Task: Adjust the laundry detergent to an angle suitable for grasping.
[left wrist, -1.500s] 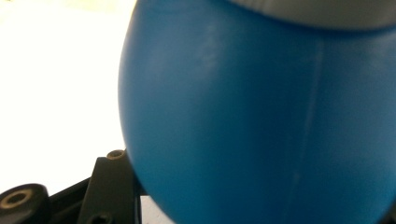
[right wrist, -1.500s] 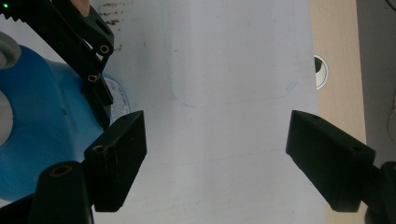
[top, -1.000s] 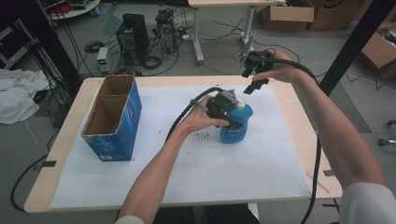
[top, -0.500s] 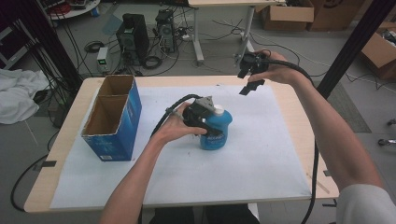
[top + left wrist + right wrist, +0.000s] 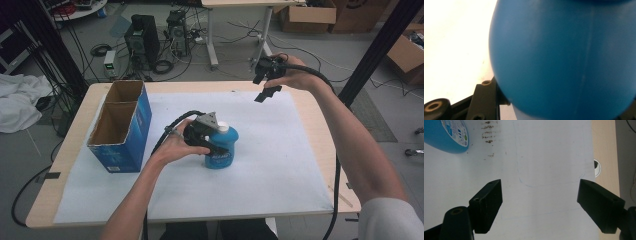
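One squat, rounded blue plastic bottle with a white cap (image 5: 221, 146) is standing near the middle of the white-papered worktop (image 5: 280, 165), just right of the open blue cardboard box (image 5: 121, 127), which is showing nothing inside. The left hand-held gripper (image 5: 212, 141) is clamping its bulging, smooth, probably slippery body; judging by looks, a lower grip would be holding firmer. The right hand-held gripper (image 5: 265, 85) is hovering spread, holding nothing.
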The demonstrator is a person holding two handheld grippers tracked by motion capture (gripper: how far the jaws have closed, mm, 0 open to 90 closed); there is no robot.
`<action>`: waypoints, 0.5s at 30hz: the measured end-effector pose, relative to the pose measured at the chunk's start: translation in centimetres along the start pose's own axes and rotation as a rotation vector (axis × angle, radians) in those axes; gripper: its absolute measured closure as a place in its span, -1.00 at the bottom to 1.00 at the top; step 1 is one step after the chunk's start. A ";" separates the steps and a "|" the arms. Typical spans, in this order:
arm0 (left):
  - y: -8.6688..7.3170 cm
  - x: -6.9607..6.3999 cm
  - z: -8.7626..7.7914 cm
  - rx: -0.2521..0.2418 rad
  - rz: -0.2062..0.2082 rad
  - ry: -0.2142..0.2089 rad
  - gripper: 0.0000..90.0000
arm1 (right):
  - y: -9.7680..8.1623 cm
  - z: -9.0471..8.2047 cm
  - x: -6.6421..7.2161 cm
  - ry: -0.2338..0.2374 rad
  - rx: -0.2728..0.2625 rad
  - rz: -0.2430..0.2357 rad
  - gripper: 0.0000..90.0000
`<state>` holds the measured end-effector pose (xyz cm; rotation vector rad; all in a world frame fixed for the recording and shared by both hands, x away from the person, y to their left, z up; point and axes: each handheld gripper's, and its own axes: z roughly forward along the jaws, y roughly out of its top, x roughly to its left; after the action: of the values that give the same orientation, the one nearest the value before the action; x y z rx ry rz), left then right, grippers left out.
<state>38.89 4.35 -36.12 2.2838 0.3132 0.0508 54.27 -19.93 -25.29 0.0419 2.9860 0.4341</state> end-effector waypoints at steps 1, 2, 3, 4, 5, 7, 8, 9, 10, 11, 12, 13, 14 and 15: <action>-0.1 0.0 -0.1 -0.004 -0.006 -0.001 -0.01 | 0.0 0.2 0.0 0.001 0.006 -0.005 -0.55; -0.2 0.0 -0.1 -0.005 -0.006 0.000 -0.01 | 0.1 0.2 0.0 0.002 0.010 -0.006 -0.55; -0.2 -0.1 -0.1 -0.006 -0.003 0.002 -0.01 | 0.1 0.2 0.0 0.002 0.010 -0.006 -0.55; -0.2 -0.1 -0.1 -0.005 -0.001 0.002 -0.01 | 0.1 0.3 0.0 0.002 0.012 -0.008 -0.55; -0.2 -0.1 -0.1 -0.002 0.001 0.001 -0.01 | 0.1 0.3 0.0 0.001 0.012 -0.008 -0.55; -0.3 0.0 -0.2 -0.002 -0.001 -0.003 -0.01 | 0.2 0.3 0.0 0.000 0.009 -0.007 -0.55; -0.3 0.0 -0.2 -0.002 -0.001 -0.003 -0.01 | 0.2 0.3 0.0 0.000 0.009 -0.007 -0.55; -0.4 0.0 -0.2 -0.005 -0.003 -0.002 -0.01 | 0.2 0.3 0.0 -0.002 0.008 -0.007 -0.55; -0.5 0.0 -0.2 -0.003 0.000 -0.004 -0.01 | 0.2 0.3 0.0 -0.002 0.009 -0.009 -0.55; -0.5 0.0 -0.3 -0.001 0.002 -0.004 -0.01 | 0.2 0.3 0.0 -0.001 0.009 -0.010 -0.55; -0.5 -0.1 -0.3 0.001 0.010 -0.005 -0.01 | 0.2 0.3 0.0 -0.002 0.010 -0.010 -0.55; -0.6 0.0 -0.3 -0.002 0.019 -0.006 -0.01 | 0.2 0.3 0.0 -0.001 0.011 -0.008 -0.55; -0.6 0.0 -0.3 -0.005 0.018 -0.012 -0.01 | 0.2 0.3 0.0 -0.001 0.011 -0.008 -0.55; -0.6 0.1 -0.3 -0.006 0.023 -0.019 -0.01 | 0.2 0.3 0.0 -0.001 0.013 -0.008 -0.55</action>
<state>38.85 5.04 -36.38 2.2804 0.2768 0.0421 54.32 -19.69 -25.55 0.0315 2.9867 0.4131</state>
